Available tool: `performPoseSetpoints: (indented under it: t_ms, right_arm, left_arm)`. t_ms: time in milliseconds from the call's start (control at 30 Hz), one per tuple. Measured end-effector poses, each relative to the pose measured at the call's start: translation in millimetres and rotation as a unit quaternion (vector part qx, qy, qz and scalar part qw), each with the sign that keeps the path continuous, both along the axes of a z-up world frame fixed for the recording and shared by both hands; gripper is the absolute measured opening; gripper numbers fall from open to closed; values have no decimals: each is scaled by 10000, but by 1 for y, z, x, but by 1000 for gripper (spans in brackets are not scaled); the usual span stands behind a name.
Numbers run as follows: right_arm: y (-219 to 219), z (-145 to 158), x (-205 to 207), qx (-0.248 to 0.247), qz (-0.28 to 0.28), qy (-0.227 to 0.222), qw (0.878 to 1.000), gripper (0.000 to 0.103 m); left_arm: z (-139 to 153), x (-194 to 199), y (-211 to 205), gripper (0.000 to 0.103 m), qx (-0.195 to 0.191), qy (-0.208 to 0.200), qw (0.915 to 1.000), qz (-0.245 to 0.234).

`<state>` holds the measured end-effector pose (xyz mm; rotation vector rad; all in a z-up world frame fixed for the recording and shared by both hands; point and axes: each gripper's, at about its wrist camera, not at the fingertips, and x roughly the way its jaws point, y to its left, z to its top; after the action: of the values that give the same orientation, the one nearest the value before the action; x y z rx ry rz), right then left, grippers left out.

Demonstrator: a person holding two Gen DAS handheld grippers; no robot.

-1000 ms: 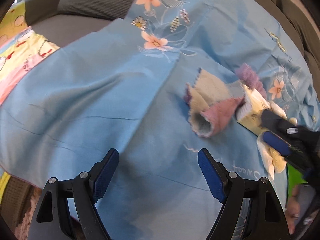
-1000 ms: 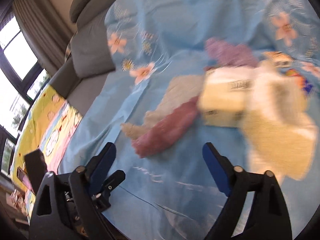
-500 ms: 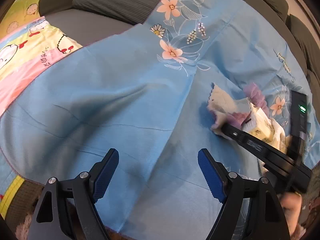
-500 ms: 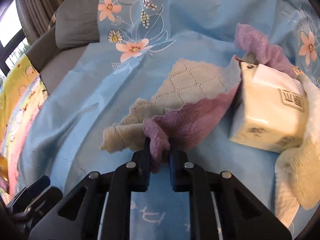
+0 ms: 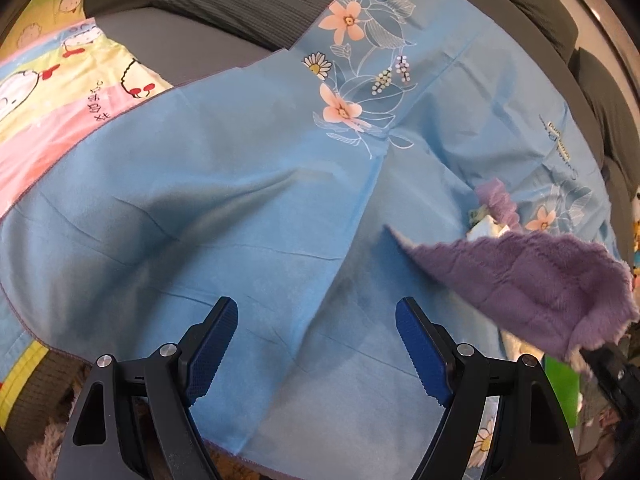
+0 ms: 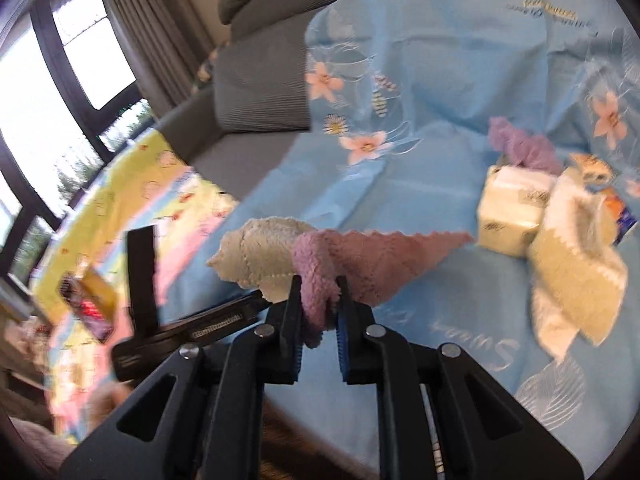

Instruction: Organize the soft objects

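Right claw (image 6: pixel 318 300) tight on purple cloth (image 6: pixel 360 258) — far corner blurred

the purple cloth (image 6: pixel 320 280) is fluffy, quilted terry with a cream back. the blue sheet (image 5: pixel 240 200) is smooth, matt fabric, and the tissue pack (image 6: pixel 508 216) looks glossy plastic.

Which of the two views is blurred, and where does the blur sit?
Right wrist view: motion smear on the window side and the cream towel, while the right gripper and its pinched purple cloth stay sharp. Left wrist view: mostly crisp, only the purple cloth's edge softens.
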<state>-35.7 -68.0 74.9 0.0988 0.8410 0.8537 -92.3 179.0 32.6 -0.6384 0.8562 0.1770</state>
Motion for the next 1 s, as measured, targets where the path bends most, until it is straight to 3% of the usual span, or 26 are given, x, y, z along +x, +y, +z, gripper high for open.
performPoseSetpoints:
  t_ms: [200,433,500,567,600,700,767,867,1000]
  right_arm:
    - [16,-26,27,-474,-283,156,9984,13]
    - [25,-70,70,-1070,-626,566,9907,19]
    - [23,-82,80,-1086,-684,864,9880,20]
    - [18,-82,85,-842,-682,1103,9880,34]
    - [15,-78,85,-734,-669,1137,9885,51]
    - [-1,-55,82,-789,-1049,717,9888,76]
    - [-13,-43,83,-635,-1083,600,9903,79]
    - [-22,-42,91,-460,-1097,831,9894,82]
    - [-10,-60,101,-864,-1074,1013,9853,82]
  left_arm:
    - [-1,4,-1,82,-50,35,10000,8]
    - [-1,29,-20,82,-161,70,9984,-542]
    - [-2,36,-28,82,-209,88,9975,-662]
    - [-3,42,-36,82,-210,112,9966,-789]
    - [-2,44,-39,82,-229,92,9961,-849]
    - [0,51,-44,82,-263,93,9950,-955]
    - [1,55,-48,82,-207,54,9943,-1043]
    - [-1,64,-59,82,-299,84,9908,-1320]
    - [-10,81,-71,82,-373,254,9876,-1506]
